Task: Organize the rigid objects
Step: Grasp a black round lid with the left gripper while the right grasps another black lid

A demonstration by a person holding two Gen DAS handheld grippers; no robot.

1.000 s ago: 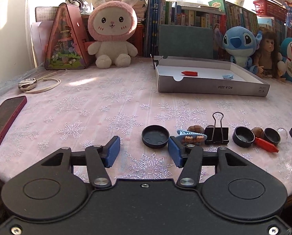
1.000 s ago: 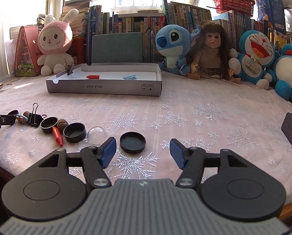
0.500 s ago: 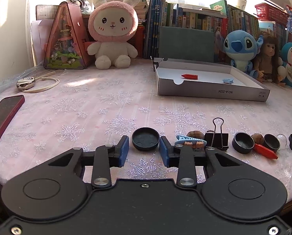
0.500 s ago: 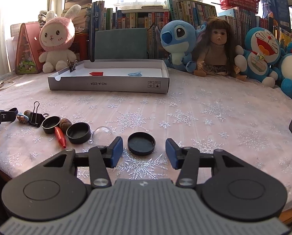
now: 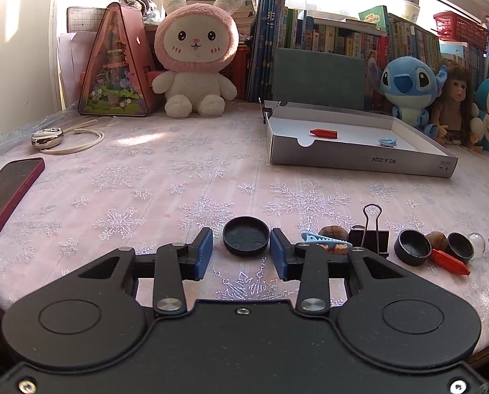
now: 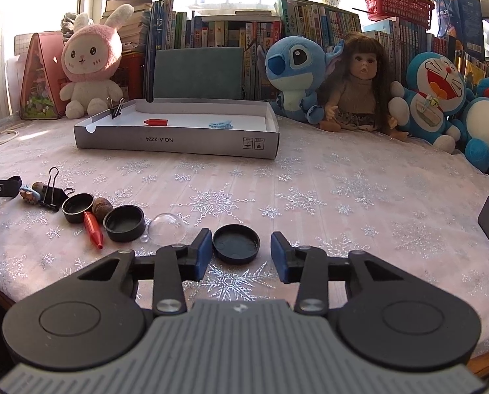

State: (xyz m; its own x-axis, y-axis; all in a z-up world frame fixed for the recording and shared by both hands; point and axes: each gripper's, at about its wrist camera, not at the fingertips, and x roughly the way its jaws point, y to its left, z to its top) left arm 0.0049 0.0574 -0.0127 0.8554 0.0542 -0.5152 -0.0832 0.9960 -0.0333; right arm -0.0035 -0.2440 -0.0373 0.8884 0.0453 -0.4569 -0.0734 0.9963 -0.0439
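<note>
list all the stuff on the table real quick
shallow round plastic lids: 2, black, one at each gripper
deeper round caps: 2, black, front row
wax crayons: 2, red, front row and box
toothed hair clips: 2, blue, front row and box
metal binder clips: 2, black, front row and box corner
round nuts: 2, brown, front row
clear plastic dome: 1, transparent, front row
shallow cardboard box: 1, grey, mid-table
plush toys: 4, pink and blue, back edge
smartphone: 1, red, left edge
left gripper: 1, black, blue pads, open, jaws just eased wider, lid between
right gripper: 1, grey-black, blue pads, open, jaws just closing, lid between
</note>
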